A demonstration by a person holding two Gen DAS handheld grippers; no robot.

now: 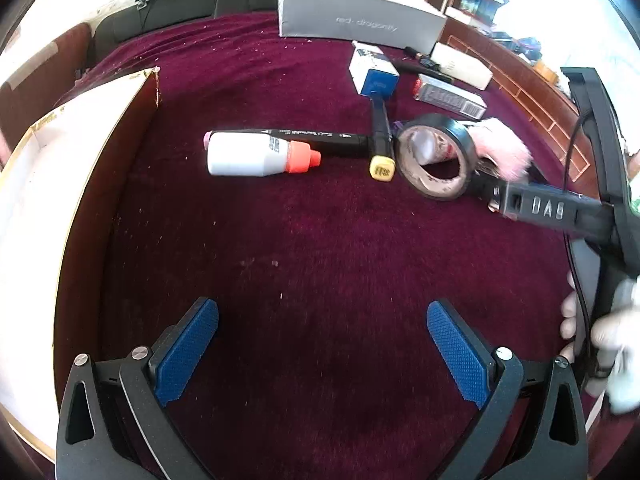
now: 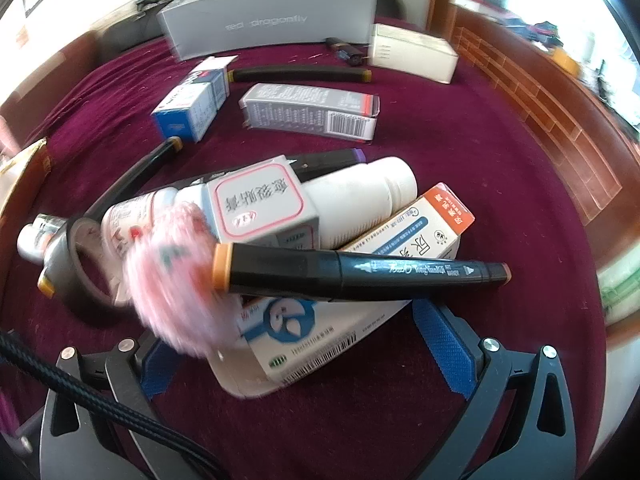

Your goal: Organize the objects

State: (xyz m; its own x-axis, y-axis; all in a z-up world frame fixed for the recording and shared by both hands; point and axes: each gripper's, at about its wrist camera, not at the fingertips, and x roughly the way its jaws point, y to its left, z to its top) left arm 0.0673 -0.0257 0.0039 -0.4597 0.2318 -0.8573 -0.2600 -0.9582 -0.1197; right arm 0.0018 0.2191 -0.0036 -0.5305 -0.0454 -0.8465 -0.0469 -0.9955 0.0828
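White bottle (image 1: pixel 248 155), orange cap, lies on its side mid-frame; black marker (image 1: pixel 316 141) touching behind it; black tape roll (image 1: pixel 438 156) tilted right of them, pink puff (image 1: pixel 506 150) beyond.

Left claw (image 1: pixel 322 344) hovered low, blue pads (image 1: pixel 186 350) spread wide, nothing between. Right claw (image 2: pixel 304 348) likewise spread wide, pads (image 2: pixel 444 350) apart, gripping nothing.

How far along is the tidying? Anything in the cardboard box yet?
Barely started, it seems. Done: nothing visibly sorted; the visible part of the cardboard box looks bare. In hand: nothing. The left gripper is open over cloth, and the right gripper is open with a white medicine carton between its fingers. Left: the white bottle, tape roll, black marker and other cartons lie loose.
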